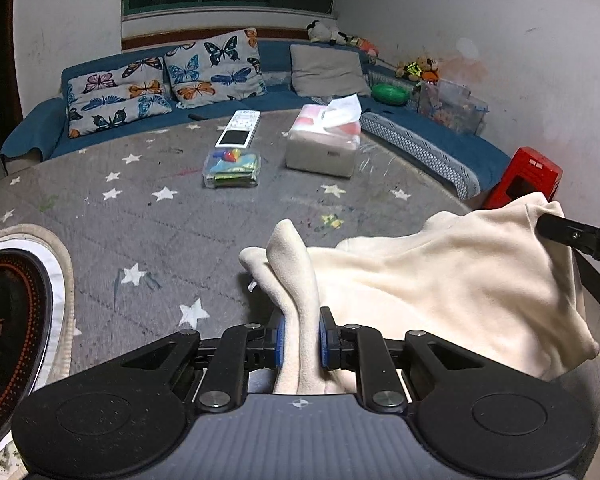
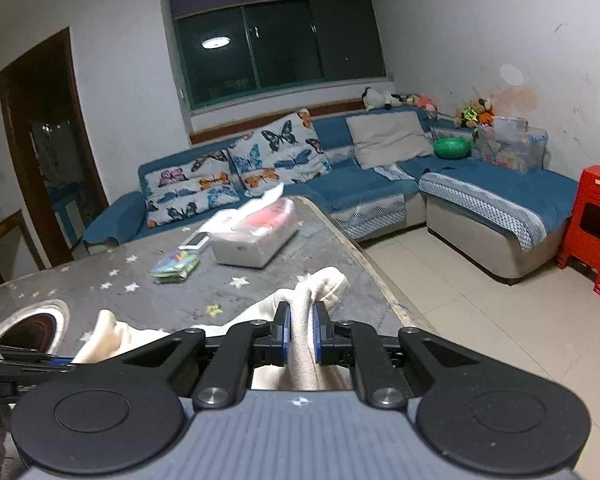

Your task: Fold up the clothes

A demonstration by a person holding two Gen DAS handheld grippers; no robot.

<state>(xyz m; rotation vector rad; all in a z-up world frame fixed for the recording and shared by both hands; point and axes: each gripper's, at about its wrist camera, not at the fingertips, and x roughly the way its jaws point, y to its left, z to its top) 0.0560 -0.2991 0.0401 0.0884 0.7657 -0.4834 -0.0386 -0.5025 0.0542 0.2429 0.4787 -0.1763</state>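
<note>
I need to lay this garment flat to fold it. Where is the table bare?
Bare tabletop runs between the round cooker and the cream garment. The far middle is crowded: plastic case, remote, tissue box.

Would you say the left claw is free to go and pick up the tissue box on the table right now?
Probably not: the left claw is shut on the cream garment, so it has no free grip, though the table toward the tissue box lies open.

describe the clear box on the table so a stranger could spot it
Start at the grey star-print table. Toward its far side sits a white tissue box; the clear box lies beside it, just before a white remote. It alone is see-through, with colourful bits inside.
</note>
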